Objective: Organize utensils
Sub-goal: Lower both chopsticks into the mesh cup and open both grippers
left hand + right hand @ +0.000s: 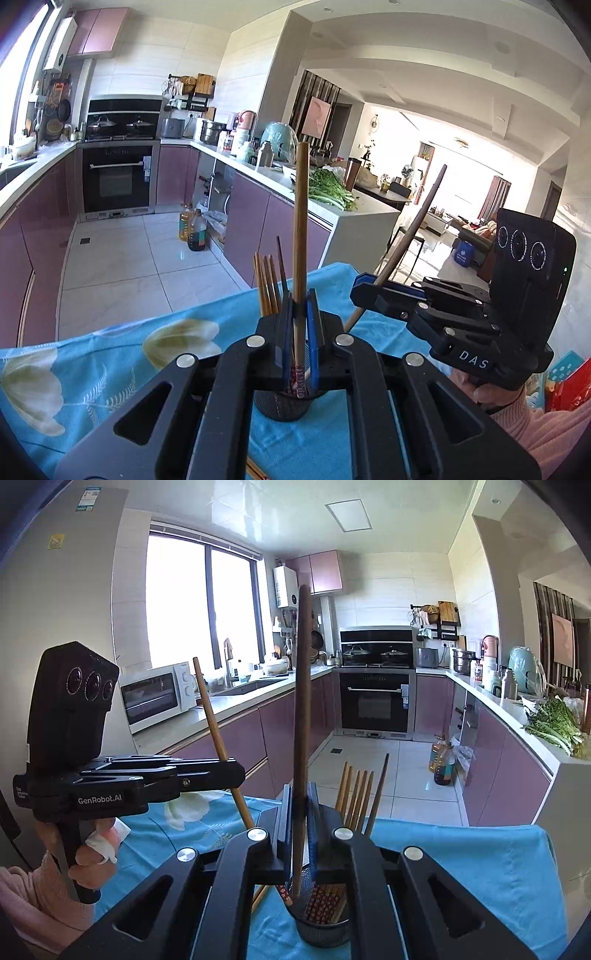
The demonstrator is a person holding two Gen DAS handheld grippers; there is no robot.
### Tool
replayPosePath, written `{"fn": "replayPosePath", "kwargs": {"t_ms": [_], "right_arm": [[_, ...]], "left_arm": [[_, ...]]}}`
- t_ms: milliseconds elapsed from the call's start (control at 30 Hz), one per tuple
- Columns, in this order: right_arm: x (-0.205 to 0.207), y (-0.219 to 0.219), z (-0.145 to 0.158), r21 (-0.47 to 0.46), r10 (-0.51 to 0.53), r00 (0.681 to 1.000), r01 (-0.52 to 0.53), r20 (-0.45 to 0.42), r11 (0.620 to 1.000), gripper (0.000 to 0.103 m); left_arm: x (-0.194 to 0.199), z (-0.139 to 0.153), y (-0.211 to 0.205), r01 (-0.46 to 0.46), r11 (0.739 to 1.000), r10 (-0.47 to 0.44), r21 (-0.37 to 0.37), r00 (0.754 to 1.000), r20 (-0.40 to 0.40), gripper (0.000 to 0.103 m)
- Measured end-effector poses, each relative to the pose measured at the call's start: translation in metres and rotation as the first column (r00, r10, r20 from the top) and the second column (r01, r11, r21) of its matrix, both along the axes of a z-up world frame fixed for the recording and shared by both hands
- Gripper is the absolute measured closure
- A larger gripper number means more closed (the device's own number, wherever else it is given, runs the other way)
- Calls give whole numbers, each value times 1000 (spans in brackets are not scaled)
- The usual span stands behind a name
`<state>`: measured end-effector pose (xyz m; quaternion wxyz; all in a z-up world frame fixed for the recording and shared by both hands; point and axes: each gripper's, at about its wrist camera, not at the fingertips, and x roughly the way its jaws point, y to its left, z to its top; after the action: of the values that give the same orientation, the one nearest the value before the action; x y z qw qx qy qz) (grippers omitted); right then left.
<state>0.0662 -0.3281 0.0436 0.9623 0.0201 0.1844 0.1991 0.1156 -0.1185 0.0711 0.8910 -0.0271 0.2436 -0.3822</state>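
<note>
— Left gripper (299, 306) first: what has it got?

— It is clenched on a pale chopstick (301, 229), held close to upright, with the patterned end hanging just above the mesh holder (282, 404). The right gripper (301, 797) is clamped on a darker chopstick (303, 701), whose lower end sits at the holder's rim.

— How do I get them in cleanly?

— My judgement is to go one at a time. Bring the tip inside the rim before you let go. Keep the stick near upright and release it low, so it slides down rather than bouncing out. The standing chopsticks (360, 797) lean out over the holder's far side, so aim for the gap on the near side. Keep the second gripper off to one side of the holder until the first stick is in, or the two sticks may cross.

— Is anything left outside it?

— At least one loose chopstick (258, 899) lies just beside the holder's base, on the blue flowered cloth (110, 369) that covers the surface. I would count that one as not yet sorted.

— Any writing?

— The right gripper's body reads "DAS" in white. The left gripper's body reads "GenRobot.AI". There are two smaller lines beside that, too small to read. Well beyond the holder, the fridge (74, 590) carries stickers, but I cannot make out their print.
</note>
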Motion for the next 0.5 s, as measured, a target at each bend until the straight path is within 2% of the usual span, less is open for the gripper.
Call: {"fn": "replayPosePath", "kwargs": {"t_ms": [200, 500], "right_arm": [[6, -5, -7, -7, -31, 999, 31, -21, 999, 97], [26, -1, -36, -31, -27, 990, 23, -142, 999, 97]], "left_arm": [[5, -1, -20, -11, 999, 10, 50, 1000, 24, 95], [24, -31, -38, 20, 984, -15, 178, 999, -32, 95]]}}
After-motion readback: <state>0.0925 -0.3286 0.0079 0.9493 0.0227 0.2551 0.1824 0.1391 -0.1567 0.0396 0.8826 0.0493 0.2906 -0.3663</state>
